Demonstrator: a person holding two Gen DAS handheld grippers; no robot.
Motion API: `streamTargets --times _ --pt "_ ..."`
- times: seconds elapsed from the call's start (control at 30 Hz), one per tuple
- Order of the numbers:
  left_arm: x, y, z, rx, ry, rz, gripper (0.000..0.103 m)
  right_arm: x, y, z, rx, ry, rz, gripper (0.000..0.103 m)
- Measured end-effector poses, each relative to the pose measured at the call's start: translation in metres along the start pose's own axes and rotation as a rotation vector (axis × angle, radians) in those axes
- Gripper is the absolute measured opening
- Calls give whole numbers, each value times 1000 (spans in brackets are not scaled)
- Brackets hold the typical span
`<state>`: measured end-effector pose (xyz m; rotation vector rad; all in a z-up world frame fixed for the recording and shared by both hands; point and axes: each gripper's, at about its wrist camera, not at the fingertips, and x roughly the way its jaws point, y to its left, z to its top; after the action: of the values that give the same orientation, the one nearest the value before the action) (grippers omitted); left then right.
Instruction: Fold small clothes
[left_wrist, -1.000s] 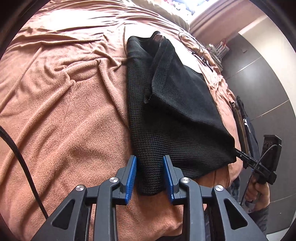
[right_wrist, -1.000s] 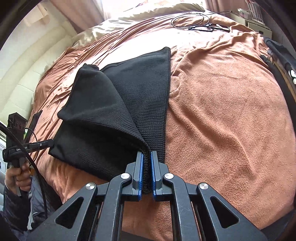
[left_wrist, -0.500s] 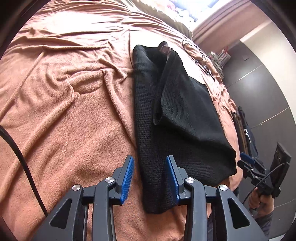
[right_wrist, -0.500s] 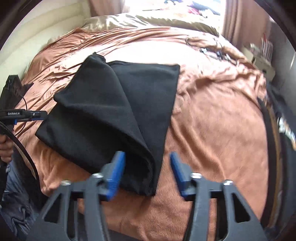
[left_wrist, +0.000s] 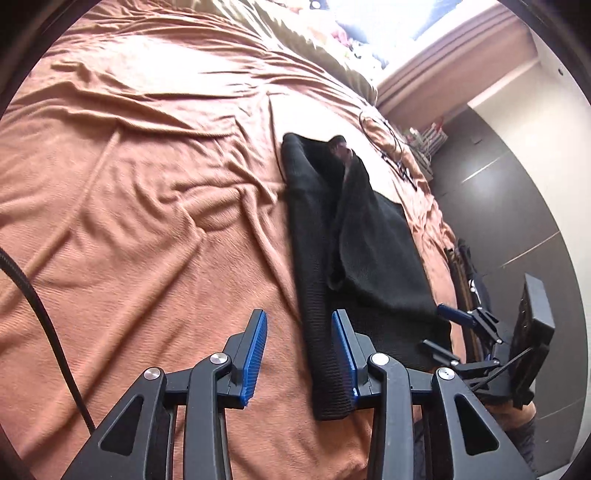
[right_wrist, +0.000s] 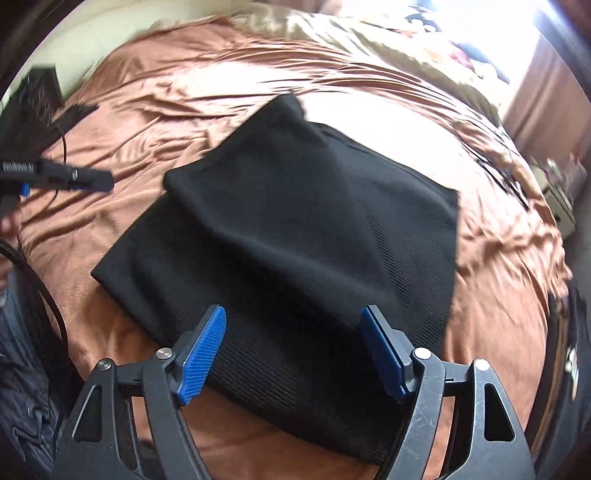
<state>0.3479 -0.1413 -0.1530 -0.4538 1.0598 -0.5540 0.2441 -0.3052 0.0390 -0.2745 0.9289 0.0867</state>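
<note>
Since right hand-held gripper (right_wrist: 291, 352) released black garment (right_wrist: 295, 229), both gape, left (left_wrist: 299, 354) too.

Left hand-held gripper (left_wrist: 299, 354) agape; black garment (left_wrist: 354, 251) on brown blanket (left_wrist: 147, 206).

Rumpled brown bedspread (left_wrist: 147, 192); thin cable loop (left_wrist: 384, 144) near far edge; dark wardrobe panels (left_wrist: 517, 221).

Daylight floods in from a window (left_wrist: 388, 33) far ahead of my tools, blown out white. Sheen glares on the bedspread (right_wrist: 229, 74). My right view smears with motion; edges bend and darken.
</note>
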Motion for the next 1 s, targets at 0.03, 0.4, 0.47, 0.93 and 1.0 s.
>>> streamTargets --times 0.03,0.4,0.47,0.93,1.0 --pt "-2 3 1 -2 -5 -3 38 4 6 5 -16 5 -9 76" --pt "-10 25 4 -49 -35 -36 38 46 29 40 -68 43 -54 76" --pt "-11 28 4 -58 -38 -38 38 56 29 45 -56 42 -84 76" --pt "1 24 13 -59 -22 -10 38 81 -13 60 96 12 -103 70" --pt "6 20 15 -53 -13 -5 38 82 -21 61 117 11 -102 70"
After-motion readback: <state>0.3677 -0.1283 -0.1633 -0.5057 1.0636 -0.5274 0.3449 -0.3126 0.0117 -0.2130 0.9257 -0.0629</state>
